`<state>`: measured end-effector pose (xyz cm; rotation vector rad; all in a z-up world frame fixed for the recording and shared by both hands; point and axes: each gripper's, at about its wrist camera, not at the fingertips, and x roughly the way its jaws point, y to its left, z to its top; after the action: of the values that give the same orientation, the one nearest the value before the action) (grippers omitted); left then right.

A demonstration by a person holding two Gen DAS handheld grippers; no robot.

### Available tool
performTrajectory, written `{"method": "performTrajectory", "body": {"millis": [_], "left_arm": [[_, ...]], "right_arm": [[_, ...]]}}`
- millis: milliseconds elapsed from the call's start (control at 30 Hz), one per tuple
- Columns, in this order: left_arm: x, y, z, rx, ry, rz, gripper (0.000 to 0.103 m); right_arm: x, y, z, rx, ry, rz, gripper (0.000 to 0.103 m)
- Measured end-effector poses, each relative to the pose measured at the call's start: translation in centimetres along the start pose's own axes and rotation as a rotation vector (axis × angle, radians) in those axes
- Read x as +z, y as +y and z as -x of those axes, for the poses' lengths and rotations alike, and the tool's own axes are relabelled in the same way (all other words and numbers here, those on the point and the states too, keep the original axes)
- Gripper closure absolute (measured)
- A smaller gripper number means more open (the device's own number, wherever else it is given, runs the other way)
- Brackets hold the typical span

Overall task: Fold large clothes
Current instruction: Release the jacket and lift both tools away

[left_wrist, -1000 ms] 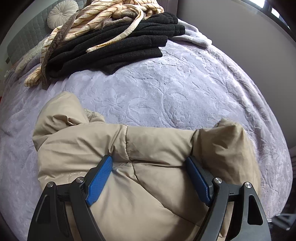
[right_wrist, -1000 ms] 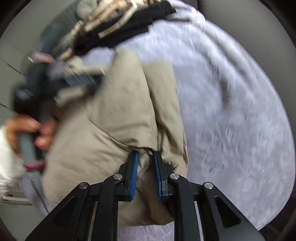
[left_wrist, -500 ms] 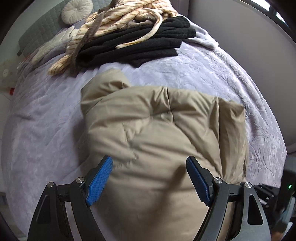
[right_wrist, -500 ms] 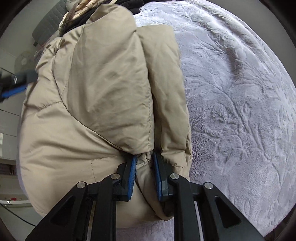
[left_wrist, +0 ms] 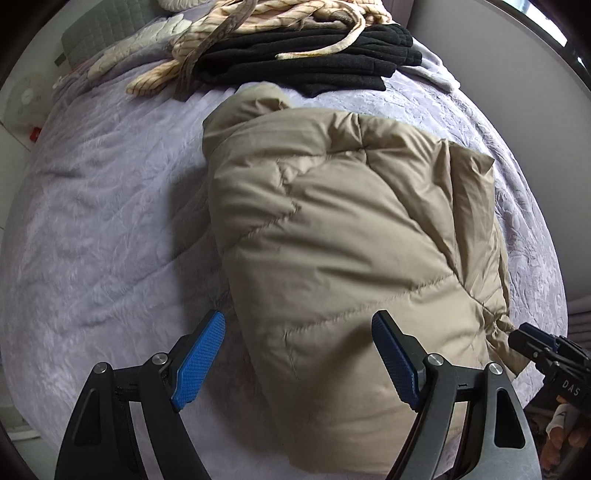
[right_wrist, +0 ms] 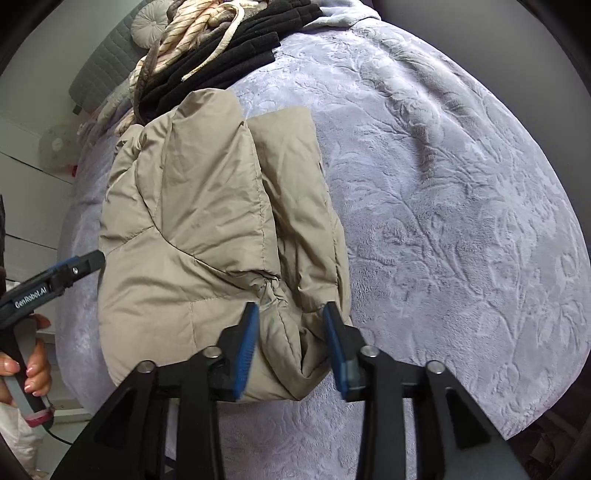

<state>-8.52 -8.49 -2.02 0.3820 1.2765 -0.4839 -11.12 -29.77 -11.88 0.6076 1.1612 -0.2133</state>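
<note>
A beige puffer jacket (left_wrist: 351, 229) lies folded into a thick bundle on the lilac bedspread (left_wrist: 103, 221). It also shows in the right wrist view (right_wrist: 192, 229). My left gripper (left_wrist: 299, 354) is open and empty, its blue pads straddling the near left part of the bundle, held above it. My right gripper (right_wrist: 291, 343) is open, its pads on either side of the bundle's near right corner, no longer pinching the fabric. The right gripper's tip shows at the right edge of the left wrist view (left_wrist: 546, 354).
A folded black garment (left_wrist: 314, 62) and a cream striped one (left_wrist: 258, 26) are piled at the far end of the bed, close behind the jacket. A round cushion (right_wrist: 149, 24) and a grey headboard (right_wrist: 103, 70) lie beyond. The bed edge curves on the right (right_wrist: 546, 398).
The right gripper has opened and let go of the jacket corner. The left gripper has drawn back and left, so the bundle sits more to its right.
</note>
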Motion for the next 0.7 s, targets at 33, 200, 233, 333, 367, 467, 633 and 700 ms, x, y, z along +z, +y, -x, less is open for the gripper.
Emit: {"method": "performTrajectory", "body": {"millis": [33, 200, 233, 333, 367, 467, 633, 700], "left_arm": [[-0.3, 0.2, 0.0, -0.007, 0.001, 0.010, 0.019], [-1.6, 1.9, -0.4, -0.053, -0.012, 0.084, 0.000], [-1.8, 2.4, -0.7, -0.072, -0.002, 0.103, 0.000], [-2.2, 3.8, -1.8, -0.137, 0.036, 0.164, 0.000], [-2.3, 4.3, -2.1, -0.164, 0.049, 0.188, 0.000], [-2.5, 5.5, -3.0, -0.206, 0.068, 0.256, 0.000], [-2.1, 6.8, -4.0, -0.250, 0.061, 0.296, 0.000], [-2.0, 6.9, -4.5, -0.288, 0.074, 0.293, 0.000]], "right_arm": [[0.1, -0.1, 0.0, -0.002, 0.003, 0.002, 0.053], [0.6, -0.4, -0.1, 0.018, 0.009, -0.007, 0.039], [0.8, -0.6, -0.3, 0.023, 0.009, -0.008, 0.036], [1.3, -1.1, -0.5, 0.043, 0.018, -0.018, 0.023], [1.5, -1.3, -0.6, 0.053, 0.018, -0.024, 0.021], [2.2, -1.9, -0.9, 0.084, 0.007, -0.037, 0.017], [3.8, -2.2, -1.6, 0.150, -0.008, -0.036, 0.016], [4.7, -2.2, -2.0, 0.157, -0.003, -0.031, 0.016]]}}
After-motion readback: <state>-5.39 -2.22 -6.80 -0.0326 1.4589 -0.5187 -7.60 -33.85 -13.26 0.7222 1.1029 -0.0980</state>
